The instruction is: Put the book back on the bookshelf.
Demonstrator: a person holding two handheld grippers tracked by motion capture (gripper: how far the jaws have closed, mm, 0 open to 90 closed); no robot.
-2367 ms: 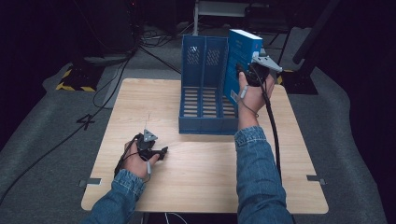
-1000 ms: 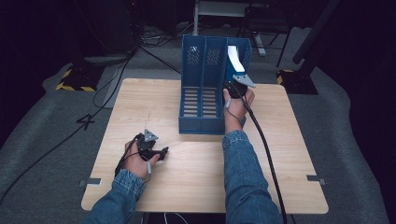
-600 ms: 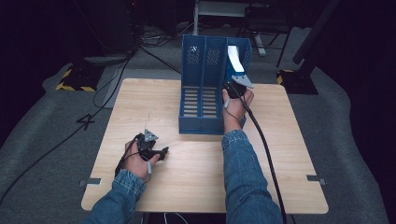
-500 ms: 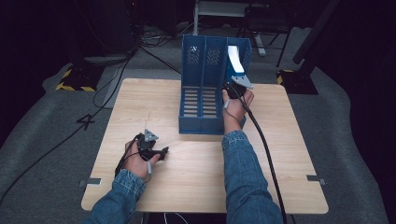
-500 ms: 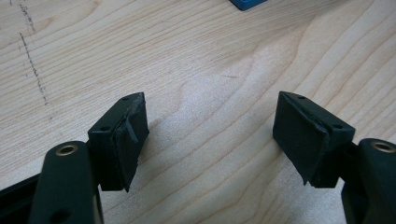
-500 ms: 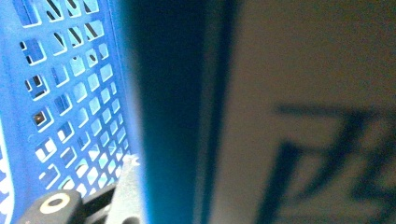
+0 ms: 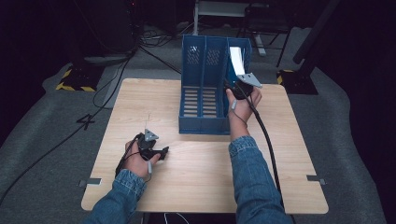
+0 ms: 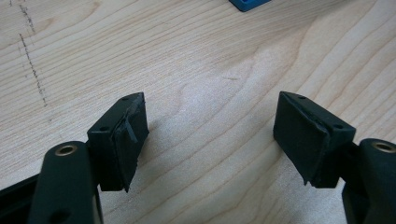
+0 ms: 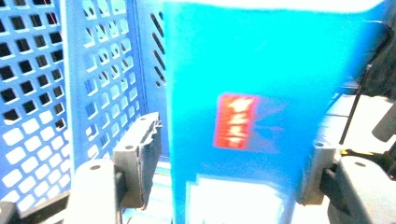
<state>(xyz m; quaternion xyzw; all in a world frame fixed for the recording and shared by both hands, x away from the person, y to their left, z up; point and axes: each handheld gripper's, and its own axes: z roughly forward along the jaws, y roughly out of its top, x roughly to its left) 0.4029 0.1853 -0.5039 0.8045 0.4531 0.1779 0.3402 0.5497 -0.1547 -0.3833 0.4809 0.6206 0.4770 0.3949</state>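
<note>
Since the frame a second ago the right gripper (image 7: 237,85) has drawn slightly back toward the near side, and its jaws have just been opening, so they now stand apart around the blue book (image 9: 252,107) with a gap at the left pad. The book (red label on its spine) stands upright in the rightmost slot of the blue file rack (image 7: 204,100) at the table's (image 7: 289,154) far side. The left gripper (image 8: 210,135) rests open on bare wood near the left, broad free tabletop around it.

Blue denim sleeves with turned cuffs, black left gripper (image 7: 164,152) and right gripper (image 7: 229,87) each topped by grey three-cornered plate, thick black trailing cables, brass-ringed screw holes, worn black jaw pads (image 8: 132,136).
</note>
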